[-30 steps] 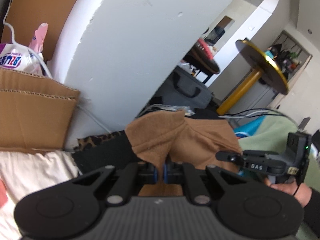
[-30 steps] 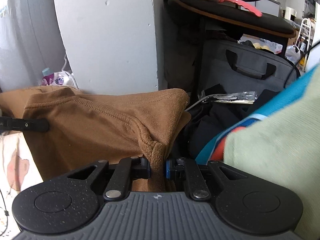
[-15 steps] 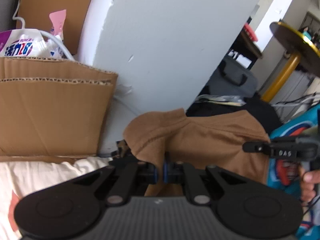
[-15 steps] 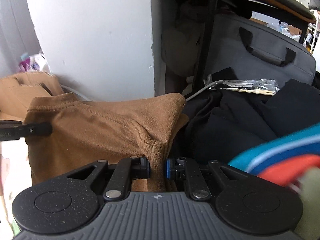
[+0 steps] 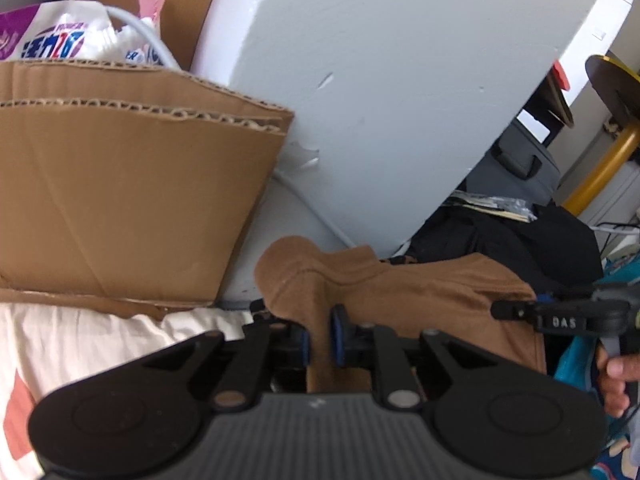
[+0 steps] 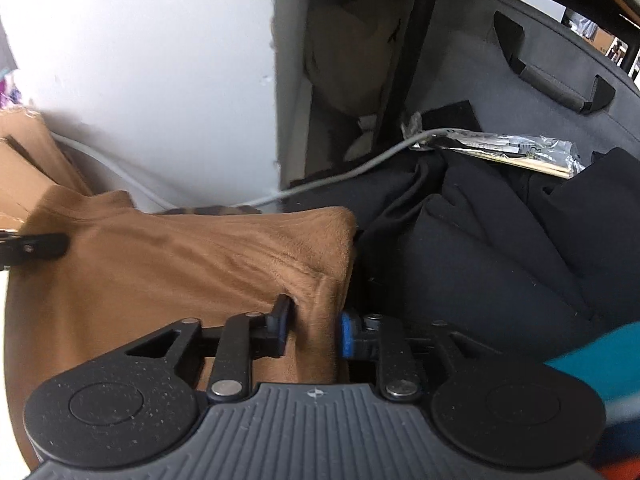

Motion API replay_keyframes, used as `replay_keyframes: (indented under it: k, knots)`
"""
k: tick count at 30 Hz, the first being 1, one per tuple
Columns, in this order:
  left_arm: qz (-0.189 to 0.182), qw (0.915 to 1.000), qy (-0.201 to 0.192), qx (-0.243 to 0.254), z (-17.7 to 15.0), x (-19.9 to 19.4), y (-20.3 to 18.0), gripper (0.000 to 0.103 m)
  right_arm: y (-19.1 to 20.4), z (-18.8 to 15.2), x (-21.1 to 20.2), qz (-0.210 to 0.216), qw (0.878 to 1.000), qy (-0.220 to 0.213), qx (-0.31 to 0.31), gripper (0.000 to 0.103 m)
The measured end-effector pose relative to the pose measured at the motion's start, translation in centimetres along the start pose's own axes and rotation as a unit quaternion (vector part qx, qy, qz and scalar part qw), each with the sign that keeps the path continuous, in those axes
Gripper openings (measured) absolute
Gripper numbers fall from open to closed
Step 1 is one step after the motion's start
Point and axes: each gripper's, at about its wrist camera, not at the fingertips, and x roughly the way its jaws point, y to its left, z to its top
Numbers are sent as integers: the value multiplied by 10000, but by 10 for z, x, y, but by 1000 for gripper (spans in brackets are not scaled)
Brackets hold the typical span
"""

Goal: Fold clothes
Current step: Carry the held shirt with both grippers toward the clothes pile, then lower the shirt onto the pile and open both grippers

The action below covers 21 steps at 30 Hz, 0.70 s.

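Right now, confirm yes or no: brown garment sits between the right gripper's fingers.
Yes. The brown garment hangs bunched between the right gripper fingers.

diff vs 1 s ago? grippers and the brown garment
Both grippers came down with the brown garment, toward the bedding and the dark clothes pile. The jaws of the left gripper and the right gripper have just been opening; cloth is still between both, and the right pads look clear of it. Unchanged: cardboard box and white wall.

left tool — black, blue pads, silver screws | right tool — speckled black, "DAS" marking
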Motion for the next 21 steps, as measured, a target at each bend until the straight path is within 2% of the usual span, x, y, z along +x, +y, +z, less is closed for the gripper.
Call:
replay_keyframes:
  k: [1,3,5,10,14,16,17,18,19,20,21]
  knots:
    - [48,10000,17,48,0,-2,0,27,0,3,3,-79,10000,34,-35,35]
    - [281,9996,24,77,3,-4,-3,60,-1,10,2,-210,9997,106,-100,35]
    - [356,9993,-75,56,3,-12,2,65,-2,17,-4,-198,9997,158,-71,36]
    - [255,9994,-88,195,6,-32,7,64,3,24,-28,-299,9993,124,-193,37]
    - [149,9993,-128,315,-4,-48,4,62,3,21,-42,-337,9992,149,-155,37]
    - [151,9989,-173,406,-12,-59,3,57,2,18,-49,-262,9996,97,-71,37]
    - [116,9989,-195,404,-16,-63,3,49,2,15,-53,-214,9998,-1,-57,37]
    - [75,9989,-216,397,-20,-67,3,44,3,13,-56,-167,9998,-98,-42,32]
    - [3,9992,-222,341,-24,-69,2,32,4,10,-58,-129,9998,-179,-10,25]
    - [-30,9994,-215,276,-28,-70,2,23,5,7,-58,-76,9997,-225,38,11]
    - [-46,9995,-204,250,-31,-68,-2,19,7,4,-56,-50,9997,-230,59,9]
